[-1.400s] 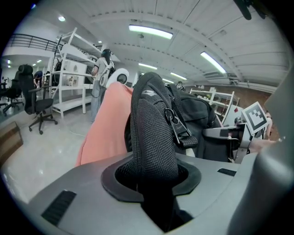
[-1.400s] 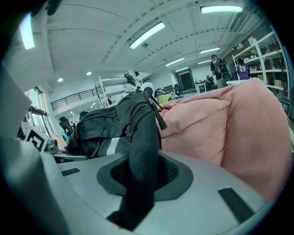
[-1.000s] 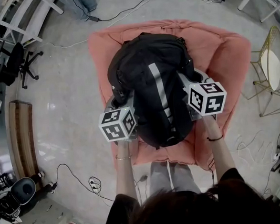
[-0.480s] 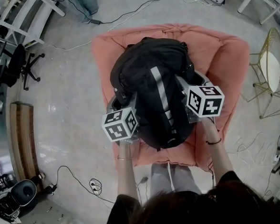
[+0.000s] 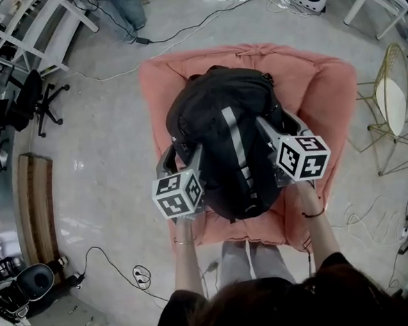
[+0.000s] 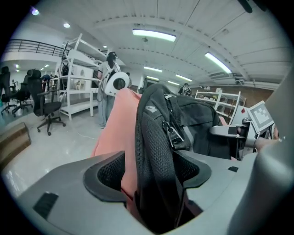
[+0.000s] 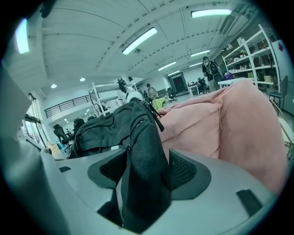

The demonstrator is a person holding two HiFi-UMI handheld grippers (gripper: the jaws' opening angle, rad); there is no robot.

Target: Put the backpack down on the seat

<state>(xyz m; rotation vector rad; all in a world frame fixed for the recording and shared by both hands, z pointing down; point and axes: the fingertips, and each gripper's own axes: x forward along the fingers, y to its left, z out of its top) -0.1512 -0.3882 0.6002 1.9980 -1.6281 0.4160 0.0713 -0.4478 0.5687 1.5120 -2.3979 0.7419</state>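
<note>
On the pink seat [image 5: 331,94] the black backpack [image 5: 218,123] is set down, its weight taken by the cushion; the left gripper [image 6: 149,169] and right gripper [image 7: 143,170] are being opened wide; a strap [image 6: 154,137] is left slack between each pair of jaws, so the release is judged underway.

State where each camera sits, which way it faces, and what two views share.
Head view: on the person's head, facing steeply down at the backpack on the seat; hair, forearms, left gripper and right gripper show.
Left gripper view: on the left gripper, facing along its opening jaws, backpack between them.
Right gripper view: on the right gripper, facing along its opening jaws, backpack between them.
Shared: all show backpack and seat.
</note>
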